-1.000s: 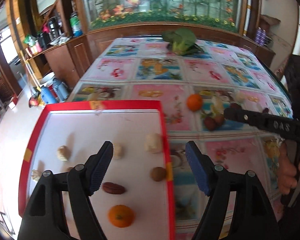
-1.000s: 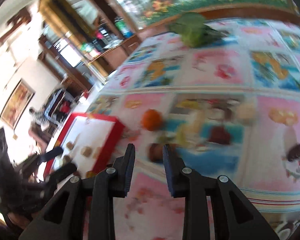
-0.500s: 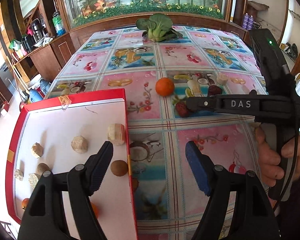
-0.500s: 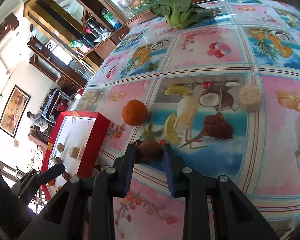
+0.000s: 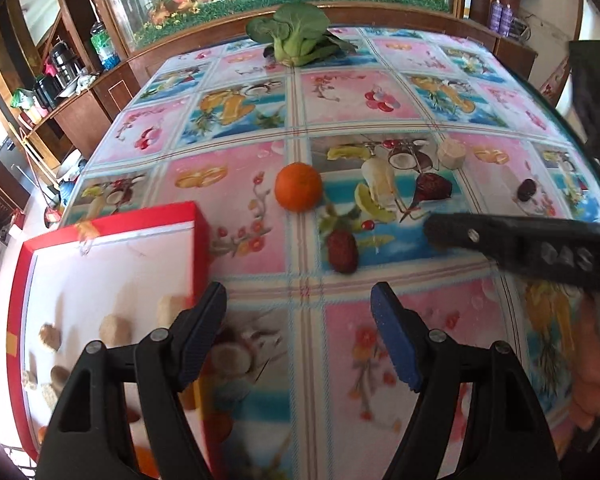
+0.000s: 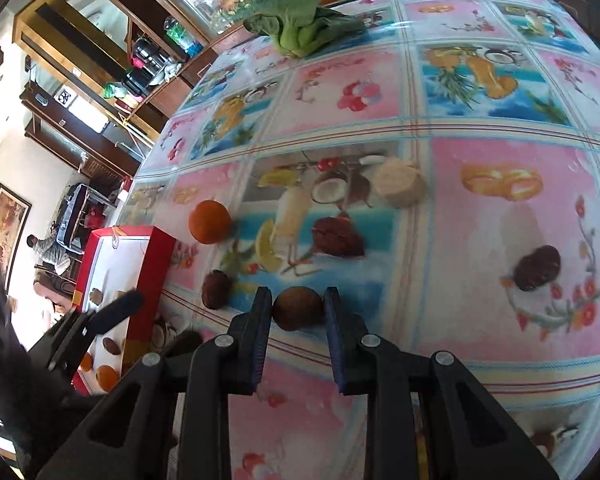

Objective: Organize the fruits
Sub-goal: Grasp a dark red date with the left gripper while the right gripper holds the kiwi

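Observation:
My right gripper is shut on a small brown round fruit, held just above the tablecloth. Near it lie a dark red fruit, an orange, a dark wrinkled fruit, a beige chunk and a dark date. My left gripper is open and empty over the table, right of the red-rimmed white tray, which holds several beige and brown pieces. The orange and the red fruit lie ahead of it. The right gripper crosses the left wrist view.
A green leafy vegetable lies at the table's far edge. Wooden cabinets with bottles and kettles stand to the left, beyond the table. The table's right edge runs close to the date.
My left gripper has swung right, from over the tray to over the tablecloth. My right gripper has closed on the brown fruit and lifted it a little.

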A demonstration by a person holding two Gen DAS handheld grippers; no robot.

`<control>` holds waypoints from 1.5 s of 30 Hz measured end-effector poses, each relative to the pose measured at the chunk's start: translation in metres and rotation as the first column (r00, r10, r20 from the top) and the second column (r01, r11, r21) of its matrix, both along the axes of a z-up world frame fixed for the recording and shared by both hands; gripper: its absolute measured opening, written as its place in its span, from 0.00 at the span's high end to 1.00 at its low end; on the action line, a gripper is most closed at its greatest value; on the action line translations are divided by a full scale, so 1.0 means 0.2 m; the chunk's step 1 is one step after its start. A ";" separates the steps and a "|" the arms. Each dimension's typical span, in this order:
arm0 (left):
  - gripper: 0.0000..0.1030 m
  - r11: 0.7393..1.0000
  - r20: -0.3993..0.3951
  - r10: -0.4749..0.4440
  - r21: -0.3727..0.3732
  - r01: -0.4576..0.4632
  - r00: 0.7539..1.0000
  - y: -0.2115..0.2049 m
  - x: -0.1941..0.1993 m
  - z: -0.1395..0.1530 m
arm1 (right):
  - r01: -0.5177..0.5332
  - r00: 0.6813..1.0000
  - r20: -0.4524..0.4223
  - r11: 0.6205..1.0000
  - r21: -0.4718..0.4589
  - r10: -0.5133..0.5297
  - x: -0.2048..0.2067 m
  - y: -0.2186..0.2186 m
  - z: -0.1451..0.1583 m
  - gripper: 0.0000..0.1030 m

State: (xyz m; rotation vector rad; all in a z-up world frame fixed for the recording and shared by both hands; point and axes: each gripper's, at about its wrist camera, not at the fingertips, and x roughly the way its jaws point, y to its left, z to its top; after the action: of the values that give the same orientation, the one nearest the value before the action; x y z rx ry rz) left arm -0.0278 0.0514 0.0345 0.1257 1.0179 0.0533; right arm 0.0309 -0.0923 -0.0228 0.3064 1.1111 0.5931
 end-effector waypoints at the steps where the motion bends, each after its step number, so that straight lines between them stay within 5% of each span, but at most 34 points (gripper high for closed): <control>1: 0.27 1.000 0.000 0.000 0.013 0.000 1.000 -0.02 0.03 -0.01 | 0.001 1.000 -0.006 1.000 0.005 -0.001 0.00 -0.01 0.00 0.76; 12: 0.27 1.000 -0.006 0.008 0.002 -0.008 1.000 -0.04 0.17 -0.09 | 0.015 1.000 -0.028 0.999 0.040 -0.014 0.00 -0.02 0.00 0.76; 19: 0.45 0.995 0.002 -0.023 -0.093 0.023 1.000 -0.03 0.16 -0.09 | 0.016 0.999 -0.035 0.998 0.057 -0.014 0.00 -0.03 -0.01 0.76; 40: 0.46 0.993 -0.015 -0.026 -0.117 0.024 1.000 0.02 0.17 -0.09 | 0.014 0.999 -0.040 0.998 0.069 -0.012 0.01 -0.02 -0.01 0.76; 45: 0.61 0.991 -0.003 -0.057 -0.124 0.056 0.998 -0.01 0.16 -0.09 | 0.013 0.999 -0.038 0.998 0.065 -0.011 0.01 -0.02 -0.01 0.76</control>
State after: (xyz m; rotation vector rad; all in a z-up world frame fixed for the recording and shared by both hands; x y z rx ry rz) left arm 0.0042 0.0502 0.0169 0.0418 1.0210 -0.0617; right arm 0.0338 -0.0958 -0.0252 0.3818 1.1270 0.6160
